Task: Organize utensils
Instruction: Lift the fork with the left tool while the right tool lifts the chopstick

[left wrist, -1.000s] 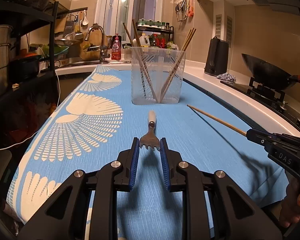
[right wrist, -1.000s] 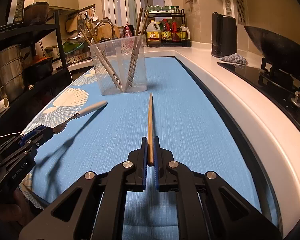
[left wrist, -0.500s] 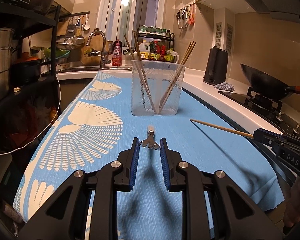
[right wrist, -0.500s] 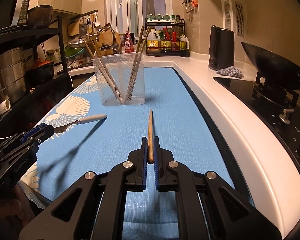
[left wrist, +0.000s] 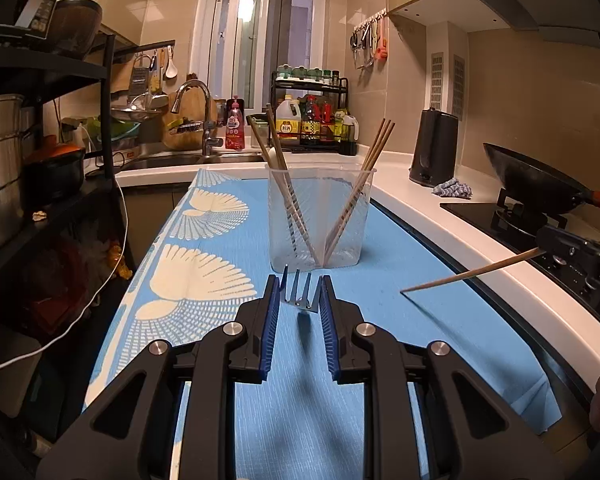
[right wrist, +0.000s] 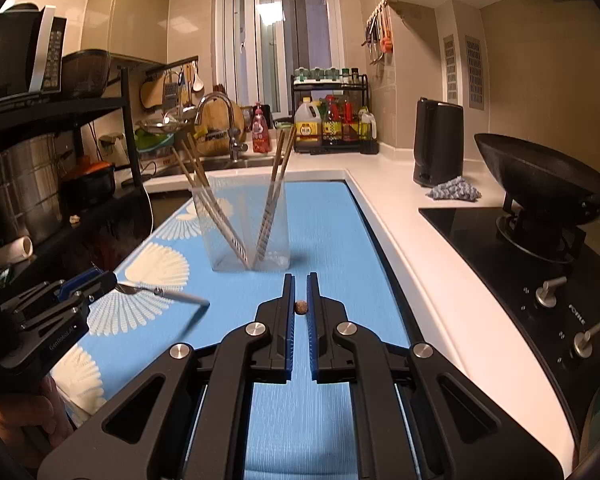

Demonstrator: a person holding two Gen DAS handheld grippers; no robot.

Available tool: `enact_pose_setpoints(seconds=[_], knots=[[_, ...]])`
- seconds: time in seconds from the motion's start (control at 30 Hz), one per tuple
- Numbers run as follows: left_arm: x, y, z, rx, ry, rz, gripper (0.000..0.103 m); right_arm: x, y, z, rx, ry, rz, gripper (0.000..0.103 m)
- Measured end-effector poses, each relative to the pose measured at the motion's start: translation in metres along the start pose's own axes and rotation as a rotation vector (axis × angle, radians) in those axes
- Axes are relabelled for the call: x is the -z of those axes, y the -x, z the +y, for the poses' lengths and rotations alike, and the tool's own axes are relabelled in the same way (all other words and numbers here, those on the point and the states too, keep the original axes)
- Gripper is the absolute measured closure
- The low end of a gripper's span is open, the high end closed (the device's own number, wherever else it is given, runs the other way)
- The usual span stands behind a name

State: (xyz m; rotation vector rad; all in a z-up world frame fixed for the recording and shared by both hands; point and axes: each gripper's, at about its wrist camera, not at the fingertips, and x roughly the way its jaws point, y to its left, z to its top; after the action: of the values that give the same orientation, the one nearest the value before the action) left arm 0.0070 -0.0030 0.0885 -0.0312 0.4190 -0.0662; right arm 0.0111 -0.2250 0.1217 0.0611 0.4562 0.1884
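My left gripper [left wrist: 299,294] is shut on a metal fork [left wrist: 298,292] by its tines and holds it above the blue mat; the right wrist view shows the fork [right wrist: 162,292] with its white handle pointing forward. My right gripper [right wrist: 300,294] is shut on a wooden chopstick [right wrist: 300,307], seen end-on; the left wrist view shows the chopstick [left wrist: 472,271] raised above the mat. A clear plastic holder [left wrist: 320,216] with several chopsticks stands just beyond both grippers, also in the right wrist view [right wrist: 244,228].
A blue patterned mat [left wrist: 204,256] covers the counter. A hob with a black wok [right wrist: 540,184] is on the right, a kettle [right wrist: 438,142] and a cloth behind it. A sink with a tap [left wrist: 196,120] and a bottle rack [right wrist: 332,120] are at the back. A black shelf rack [left wrist: 40,160] stands left.
Both grippers have lifted their utensils off the mat and tilted them up: the fork now shows its tines toward the camera and the chopstick is seen end-on.
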Motion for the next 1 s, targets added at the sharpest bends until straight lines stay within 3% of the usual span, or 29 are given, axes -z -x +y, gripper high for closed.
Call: enact_pose_setpoints(seconds=[0.23, 0.3, 0.47, 1.0], knots=[[-0.022, -0.005, 0.005, -0.004, -0.012, 0.023, 0.084, -0.031, 0.005, 0.003, -0.014, 0.003, -0.045, 0.097], [-0.027, -0.006, 0.007, -0.004, -0.01, 0.033, 0.097, -0.037, 0.005, 0.003, -0.015, -0.002, -0.05, 0.097], [-0.037, -0.01, 0.007, -0.015, -0.043, 0.065, 0.102, -0.049, 0.002, 0.006, -0.021, 0.015, -0.052, 0.097], [-0.078, -0.011, 0.002, -0.048, -0.126, 0.088, 0.102, -0.084, -0.007, 0.01, -0.045, 0.055, -0.012, 0.097]])
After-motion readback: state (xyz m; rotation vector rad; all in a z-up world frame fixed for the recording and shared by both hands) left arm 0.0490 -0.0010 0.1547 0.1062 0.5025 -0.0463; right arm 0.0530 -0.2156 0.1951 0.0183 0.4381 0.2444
